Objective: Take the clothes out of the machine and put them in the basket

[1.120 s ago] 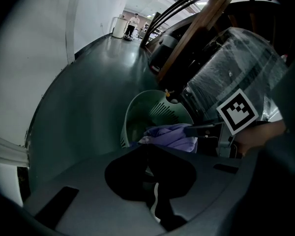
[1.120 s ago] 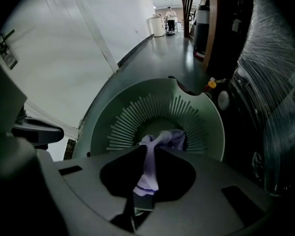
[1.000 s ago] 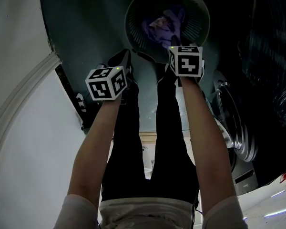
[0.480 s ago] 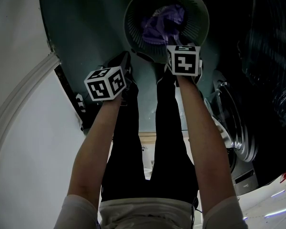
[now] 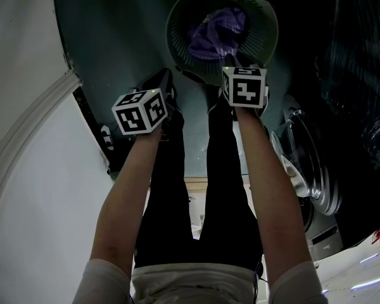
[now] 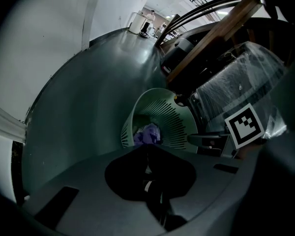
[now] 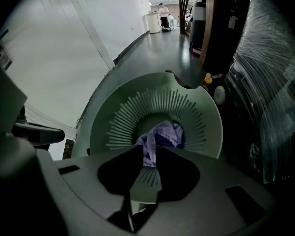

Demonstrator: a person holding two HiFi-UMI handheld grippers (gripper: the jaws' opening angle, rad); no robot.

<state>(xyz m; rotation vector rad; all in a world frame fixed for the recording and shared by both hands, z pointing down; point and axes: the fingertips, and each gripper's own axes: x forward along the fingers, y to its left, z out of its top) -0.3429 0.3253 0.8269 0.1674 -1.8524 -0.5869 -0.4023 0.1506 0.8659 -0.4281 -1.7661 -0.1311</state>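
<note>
A pale green slotted laundry basket (image 5: 177, 18) stands on the dark floor, with a purple garment (image 5: 218, 30) lying in its bottom. My right gripper (image 5: 232, 59) hangs over the basket's near rim and points steeply down. In the right gripper view its jaws (image 7: 148, 154) stand a little apart and are closing. Nothing is between them, and the purple garment (image 7: 162, 134) and basket (image 7: 137, 107) show through the gap. My left gripper (image 5: 167, 76) hovers left of the basket over bare floor, its jaws (image 6: 147, 149) together and empty. From there the basket (image 6: 172, 117) lies ahead.
The washing machine (image 5: 310, 170) with its round door is at the right, close to the right arm. A white wall (image 5: 25, 106) with a skirting edge runs along the left. The person's dark-trousered legs (image 5: 202, 189) stand below the grippers. A plastic-wrapped object (image 6: 246, 77) sits beyond the basket.
The purple garment has left the right gripper's tips and settled in the basket. The right gripper has drawn back slightly toward the near rim. The left gripper has stayed put.
</note>
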